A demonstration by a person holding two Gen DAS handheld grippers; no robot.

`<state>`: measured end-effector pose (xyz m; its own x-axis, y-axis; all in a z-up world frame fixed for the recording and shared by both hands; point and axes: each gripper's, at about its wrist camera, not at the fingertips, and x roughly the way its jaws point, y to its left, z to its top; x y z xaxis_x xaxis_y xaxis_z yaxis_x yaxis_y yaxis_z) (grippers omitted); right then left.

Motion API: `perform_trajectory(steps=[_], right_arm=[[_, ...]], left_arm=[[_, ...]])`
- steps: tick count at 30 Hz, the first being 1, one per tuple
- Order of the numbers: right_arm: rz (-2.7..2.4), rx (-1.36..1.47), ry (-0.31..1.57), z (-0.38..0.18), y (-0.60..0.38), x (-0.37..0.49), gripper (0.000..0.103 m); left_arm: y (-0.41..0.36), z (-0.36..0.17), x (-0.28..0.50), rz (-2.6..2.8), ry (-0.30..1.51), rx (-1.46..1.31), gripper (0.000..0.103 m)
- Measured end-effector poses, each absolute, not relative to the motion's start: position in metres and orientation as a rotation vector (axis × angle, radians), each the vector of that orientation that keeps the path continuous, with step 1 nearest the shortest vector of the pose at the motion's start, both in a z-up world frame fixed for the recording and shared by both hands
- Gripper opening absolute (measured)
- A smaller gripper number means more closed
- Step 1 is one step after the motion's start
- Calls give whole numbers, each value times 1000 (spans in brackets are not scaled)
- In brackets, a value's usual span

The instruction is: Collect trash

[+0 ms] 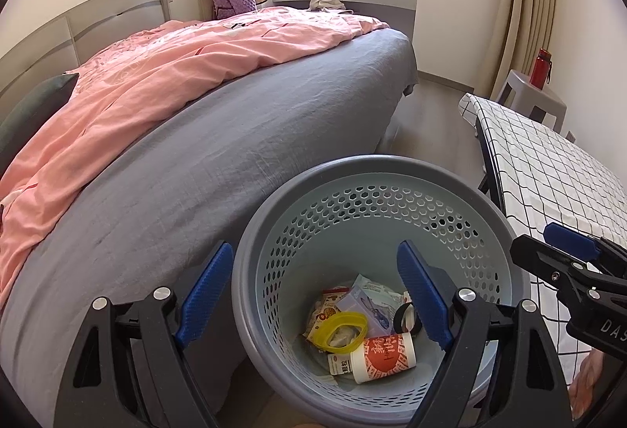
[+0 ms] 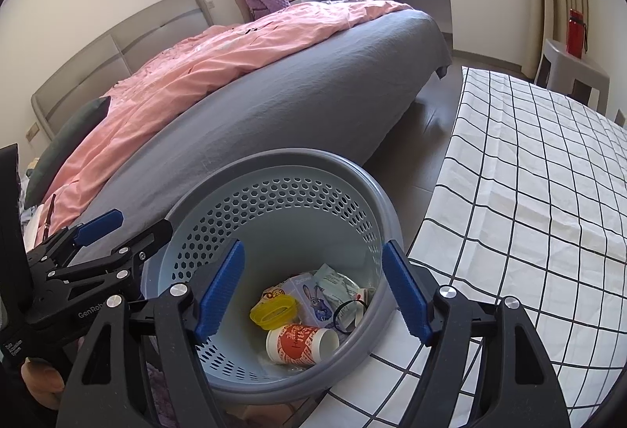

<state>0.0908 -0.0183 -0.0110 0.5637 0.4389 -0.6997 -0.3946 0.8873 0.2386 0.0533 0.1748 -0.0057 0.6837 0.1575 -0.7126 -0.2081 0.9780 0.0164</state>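
A grey perforated basket [image 1: 372, 161] [image 2: 298, 154] stands on the floor between a bed and a table. Inside lie a red-and-white paper cup [image 1: 386, 353] [image 2: 299, 345], a yellow plastic ring [image 1: 345, 328] [image 2: 274, 310], printed packets [image 1: 372, 298] [image 2: 313, 295] and a black band. My left gripper [image 1: 315, 295] [image 2: 133, 228] is open above the basket's left rim, one finger outside it, one over the inside. My right gripper [image 2: 313, 293] [image 1: 542, 238] hangs open over the basket's right side. Neither holds anything.
A bed with a grey sheet [image 1: 235, 138] and a pink duvet [image 1: 176, 67] fills the left. On the right stands a table under a checked cloth [image 1: 548, 161] [image 2: 529, 193]. Behind it a red bottle [image 1: 542, 69] [image 2: 576, 32] sits on a grey stool. A strip of floor [image 1: 431, 122] runs between bed and table.
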Motion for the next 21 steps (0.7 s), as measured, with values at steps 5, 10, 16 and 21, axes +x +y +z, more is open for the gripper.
perform_trajectory(steps=[5,10,16,21], right_arm=[[489,58,839,-11,-19,91,73],[488,58,838,-11,-19,91,74],[477,55,827,-10,-22,90,78],[470,46,818,-8,-23,89,81]], left_arm=[[175,-4,52,210,788,-64,82],[175,-4,52,213,786,-61,82],[175,-3,51,224,779,-59,85],[176,-2,51,231,778,-57,86]])
